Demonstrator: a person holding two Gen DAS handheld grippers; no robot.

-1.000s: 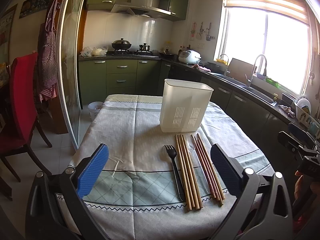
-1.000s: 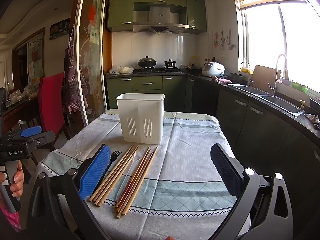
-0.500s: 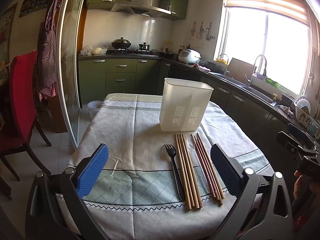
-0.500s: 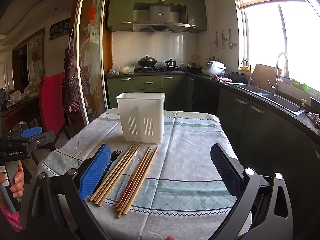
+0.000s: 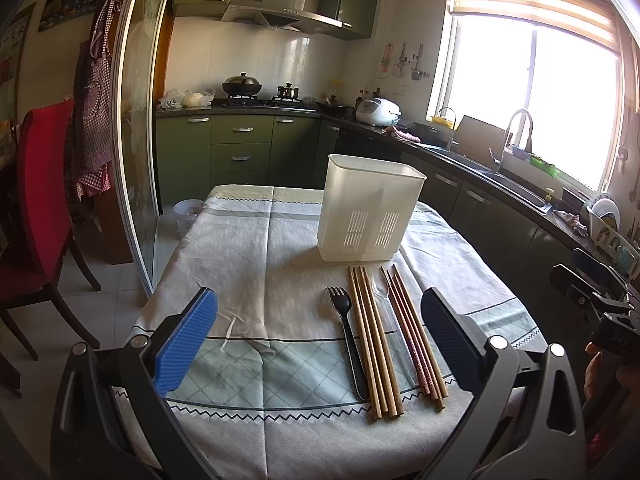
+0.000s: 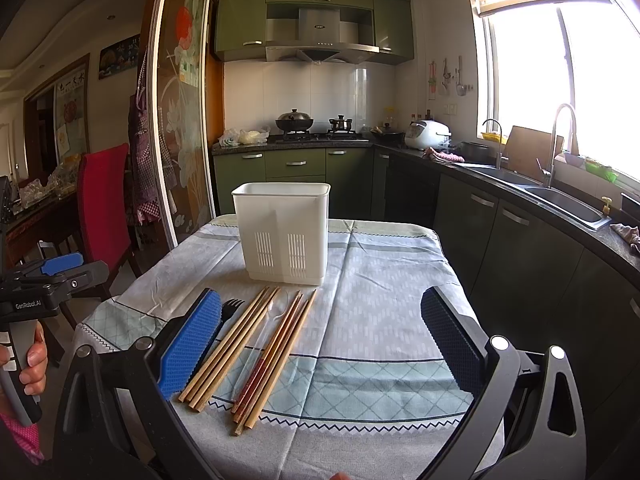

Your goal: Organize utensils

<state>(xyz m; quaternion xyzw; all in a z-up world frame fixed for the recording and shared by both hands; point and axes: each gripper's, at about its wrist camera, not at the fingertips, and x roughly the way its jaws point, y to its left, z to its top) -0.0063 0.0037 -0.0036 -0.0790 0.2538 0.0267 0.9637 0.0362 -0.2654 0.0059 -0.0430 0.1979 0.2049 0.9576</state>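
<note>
Left wrist view: the left tool (image 5: 318,332) is seen low in the frame, pads wide apart, nothing held. The right tool (image 6: 320,338) is also spread and empty. Just past them, at the middle, a black fork (image 5: 347,332), pale chopsticks (image 5: 370,336), a clear spoon (image 5: 386,312) and red chopsticks (image 5: 412,336) are laid side by side on the bench (image 5: 248,272). Two sticks could be pinched together. Farther up, the white holder (image 5: 370,212) could be knocked over.
</note>
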